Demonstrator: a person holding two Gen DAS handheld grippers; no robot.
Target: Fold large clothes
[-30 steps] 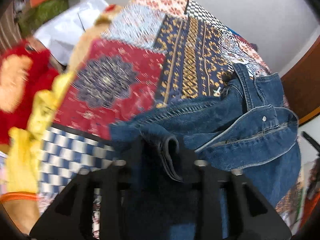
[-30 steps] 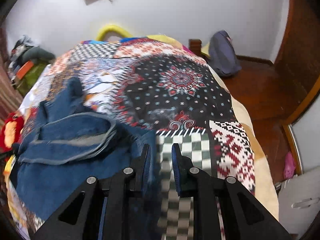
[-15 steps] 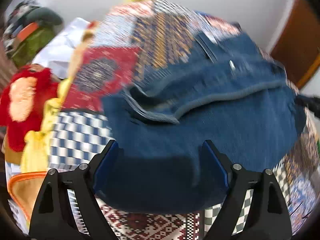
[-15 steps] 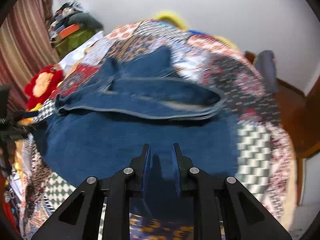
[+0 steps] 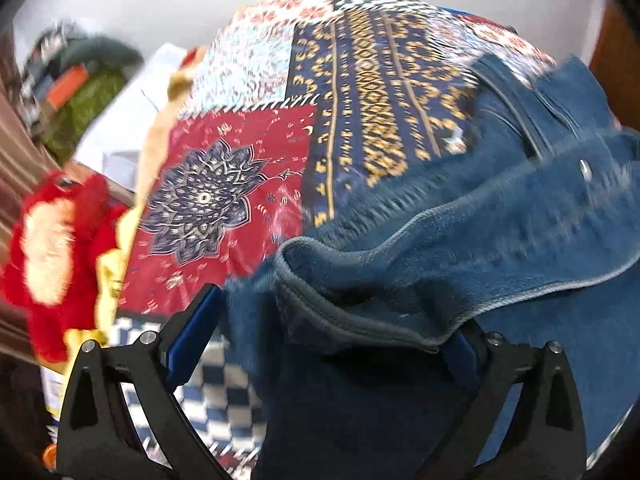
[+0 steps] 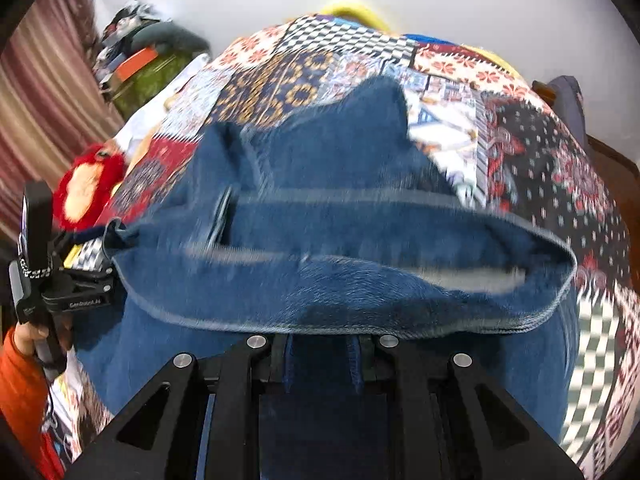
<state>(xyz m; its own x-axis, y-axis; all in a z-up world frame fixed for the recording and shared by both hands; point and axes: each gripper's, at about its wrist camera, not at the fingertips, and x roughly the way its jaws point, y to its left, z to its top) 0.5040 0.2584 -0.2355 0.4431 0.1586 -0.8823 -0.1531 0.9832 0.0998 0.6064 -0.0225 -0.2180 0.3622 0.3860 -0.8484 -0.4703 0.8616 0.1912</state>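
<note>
A pair of blue denim jeans (image 5: 500, 232) lies folded over on the patchwork bedspread (image 5: 360, 92). In the left wrist view the left gripper (image 5: 320, 332) is open, its blue-padded fingers (image 5: 192, 332) spread wide with a jeans fold lying between them. In the right wrist view the jeans (image 6: 340, 208) fill the middle. The right gripper (image 6: 322, 354) is nearly closed on the near denim edge, which hides the fingertips. The left gripper also shows in the right wrist view (image 6: 108, 248), at the jeans' left corner.
A red and yellow plush toy (image 5: 52, 240) lies left of the bed. A pile of clothes and boxes (image 6: 140, 64) stands at the back left by a striped curtain (image 6: 44, 92). A dark bag (image 6: 568, 100) sits on the wooden floor, back right.
The left gripper opened from shut on the denim and stays wide. The right gripper swung left over the jeans and moved closer to them.
</note>
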